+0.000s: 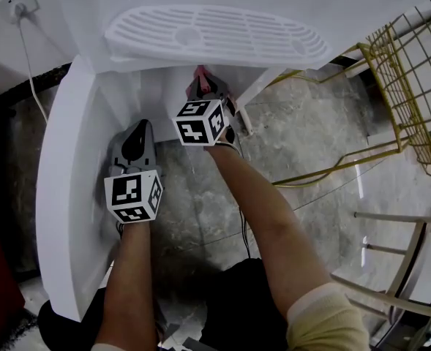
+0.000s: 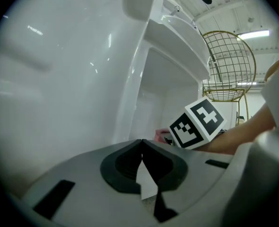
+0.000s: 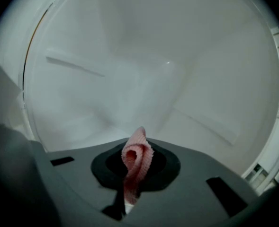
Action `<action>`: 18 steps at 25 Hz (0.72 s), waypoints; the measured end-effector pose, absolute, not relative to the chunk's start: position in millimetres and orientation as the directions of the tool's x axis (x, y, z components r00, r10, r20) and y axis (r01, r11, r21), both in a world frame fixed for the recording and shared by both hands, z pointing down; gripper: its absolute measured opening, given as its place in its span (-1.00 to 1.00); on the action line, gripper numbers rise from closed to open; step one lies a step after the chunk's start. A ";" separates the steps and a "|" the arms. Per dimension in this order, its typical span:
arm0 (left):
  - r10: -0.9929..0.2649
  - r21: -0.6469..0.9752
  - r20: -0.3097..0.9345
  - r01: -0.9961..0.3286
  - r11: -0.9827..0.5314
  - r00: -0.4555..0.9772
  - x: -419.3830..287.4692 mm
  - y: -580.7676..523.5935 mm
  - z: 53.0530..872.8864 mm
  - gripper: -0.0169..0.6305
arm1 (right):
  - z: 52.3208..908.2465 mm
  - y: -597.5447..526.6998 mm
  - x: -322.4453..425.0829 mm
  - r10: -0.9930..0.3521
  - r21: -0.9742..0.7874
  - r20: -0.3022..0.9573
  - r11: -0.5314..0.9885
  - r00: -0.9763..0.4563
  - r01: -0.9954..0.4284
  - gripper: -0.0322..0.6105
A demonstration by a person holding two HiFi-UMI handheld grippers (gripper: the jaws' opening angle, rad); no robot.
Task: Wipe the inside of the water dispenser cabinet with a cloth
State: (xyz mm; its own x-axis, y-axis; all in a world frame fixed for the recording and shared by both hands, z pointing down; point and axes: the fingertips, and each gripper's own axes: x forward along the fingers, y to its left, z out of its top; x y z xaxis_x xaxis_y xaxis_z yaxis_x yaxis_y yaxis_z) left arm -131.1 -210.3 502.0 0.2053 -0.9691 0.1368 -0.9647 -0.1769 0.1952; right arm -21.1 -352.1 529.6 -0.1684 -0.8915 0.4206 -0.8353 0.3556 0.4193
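Pinched in the right tool [image 3: 136, 150] at lower centre of its view, the pink cloth [image 3: 138, 162] looks soft, light and floppy, best gripped by its bunched fold, inside the white cabinet [image 3: 144, 65]; the left tool [image 2: 141, 144] is clenched, empty.

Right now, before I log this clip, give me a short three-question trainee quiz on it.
1. True or false: the left gripper holds the cloth.
2. The cloth is: A blue, B pink, C green.
3. Fill in: the right gripper, jaws shut on the cloth, points into the open white ___.
Key: 1 false; 2 B; 3 cabinet.
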 end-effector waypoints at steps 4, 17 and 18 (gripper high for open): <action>-0.968 0.230 0.121 -0.955 -0.188 0.219 -130.5 -212.5 504.1 -0.95 | 535.9 -358.1 -12.7 -0.891 0.317 0.428 0.304 -0.151 -0.898 -0.81; -0.968 0.248 0.129 -0.952 -0.177 0.213 -129.0 -214.3 507.4 -0.95 | 556.4 -373.5 -10.1 -0.870 0.226 0.473 0.273 -0.140 -0.935 -0.81; -0.968 0.246 0.132 -0.953 -0.177 0.213 -128.9 -214.4 508.3 -0.95 | 558.2 -375.0 -9.8 -0.867 0.217 0.479 0.269 -0.137 -0.938 -0.81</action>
State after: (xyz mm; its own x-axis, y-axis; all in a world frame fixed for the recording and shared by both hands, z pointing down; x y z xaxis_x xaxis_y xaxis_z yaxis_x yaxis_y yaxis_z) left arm -128.9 -214.4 508.3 0.2134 -0.9680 0.1319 -0.9531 -0.1766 0.2459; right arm -9.8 -375.0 558.2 -0.1374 -0.8672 0.4785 -0.9384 0.2686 0.2172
